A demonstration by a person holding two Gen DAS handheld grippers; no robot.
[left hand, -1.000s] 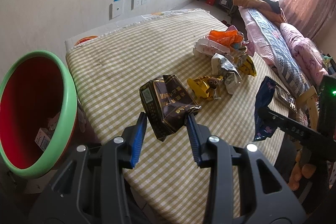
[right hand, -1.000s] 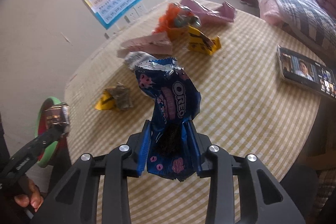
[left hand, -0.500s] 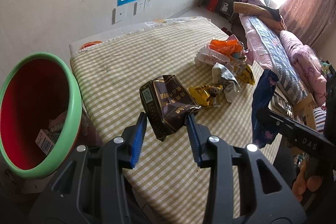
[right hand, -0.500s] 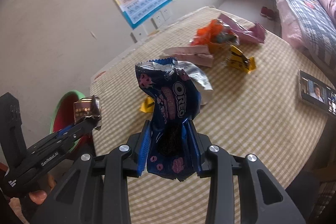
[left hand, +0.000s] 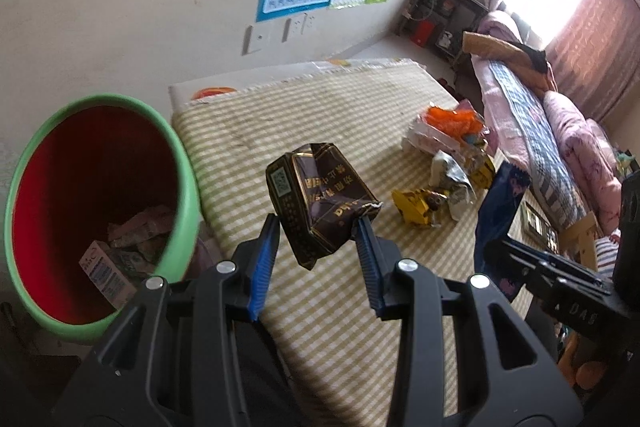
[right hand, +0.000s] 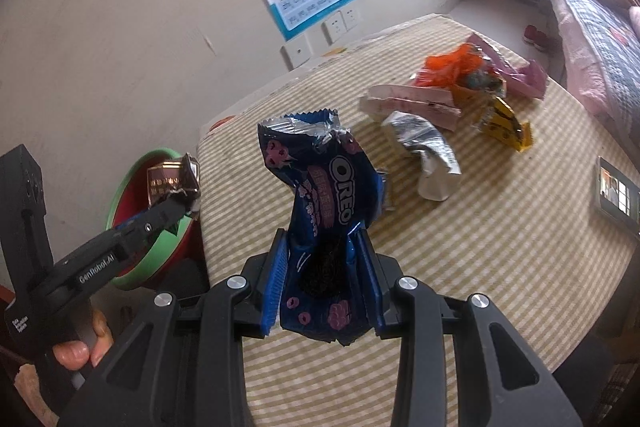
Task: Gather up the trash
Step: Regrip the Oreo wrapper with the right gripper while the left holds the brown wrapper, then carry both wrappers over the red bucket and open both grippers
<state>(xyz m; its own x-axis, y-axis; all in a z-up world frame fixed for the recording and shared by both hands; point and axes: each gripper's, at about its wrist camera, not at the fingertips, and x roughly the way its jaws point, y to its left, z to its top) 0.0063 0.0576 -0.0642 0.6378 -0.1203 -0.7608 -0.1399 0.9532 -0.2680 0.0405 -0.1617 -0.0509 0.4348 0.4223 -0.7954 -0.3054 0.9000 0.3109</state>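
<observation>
Two wrappers were in the air at once above the checked counter [left hand: 328, 327]. The left tongs [left hand: 316, 247] pinched a dark brown snack packet [left hand: 320, 203] by its lower corner, the packet's long axis running up and away from the blue pads, its torn end tipped toward the counter's far side. The right tongs [right hand: 322, 279] were clamped on a blue Oreo wrapper [right hand: 324, 203], which stood nearly upright between the pads, its crimped, torn-open mouth pointing up and slightly left.

The red bin with the green rim [left hand: 184, 187] stood just beside the counter's left edge, already holding a few cartons. The step in hand appeared to be carrying both pieces to it. Done well, each load would be brought fully over the bin's mouth before the pads part, one after the other, since light foil drifts and could land on the rim or floor.

More litter — an orange bag [right hand: 452, 67], a silver foil wrapper [right hand: 428, 151] and a yellow wrapper [right hand: 504, 125] — lay near the far side, awaiting collection.
</observation>
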